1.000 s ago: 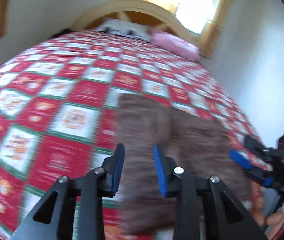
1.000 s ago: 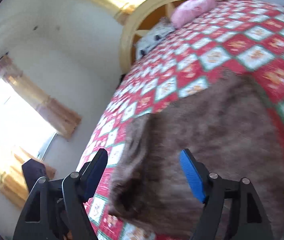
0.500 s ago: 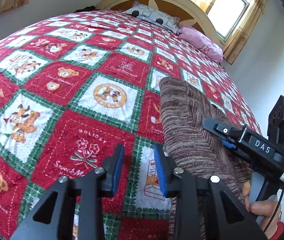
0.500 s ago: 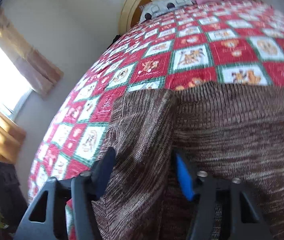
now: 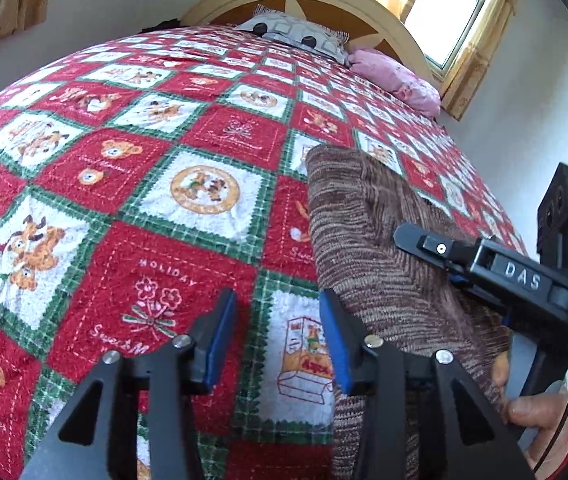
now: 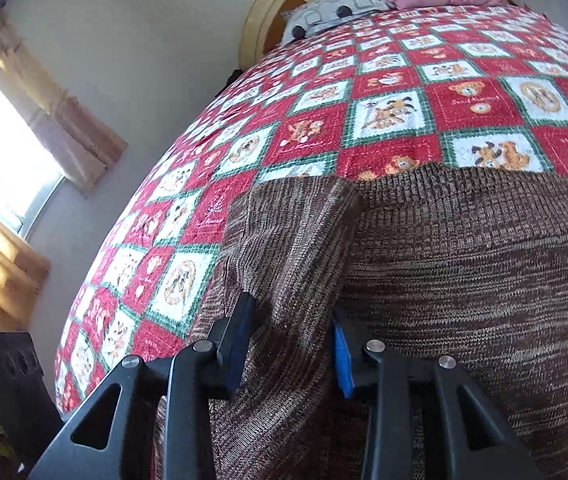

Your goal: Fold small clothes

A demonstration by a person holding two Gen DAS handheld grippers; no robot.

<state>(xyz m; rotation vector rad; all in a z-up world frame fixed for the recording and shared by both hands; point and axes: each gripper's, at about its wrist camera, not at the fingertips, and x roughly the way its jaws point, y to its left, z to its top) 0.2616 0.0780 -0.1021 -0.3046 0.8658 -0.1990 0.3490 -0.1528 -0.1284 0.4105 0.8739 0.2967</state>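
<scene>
A brown knitted sweater (image 5: pixel 375 248) lies flat on the bed, with one side folded in over its body. My left gripper (image 5: pixel 278 340) hovers low over the bedspread just left of the sweater's edge. Its jaws are opening and only the quilt shows between them. My right gripper (image 6: pixel 291 340) is down on the sweater (image 6: pixel 483 272), its jaws closing around a raised fold of the knit. The pads are not clearly pressing on it. In the left wrist view the right gripper (image 5: pixel 415 240) reaches in from the right, held by a hand (image 5: pixel 539 412).
A red, white and green patchwork bedspread (image 5: pixel 124 200) covers the whole bed. A grey patterned pillow (image 5: pixel 291 36) and a pink pillow (image 5: pixel 395 80) lie against the curved wooden headboard (image 5: pixel 363 0). Curtained windows and white walls close in the bed's sides.
My left gripper has come down and shifted off the sweater to its left edge, with its jaws wider. My right gripper has swung over the sweater and narrowed around a fold.
</scene>
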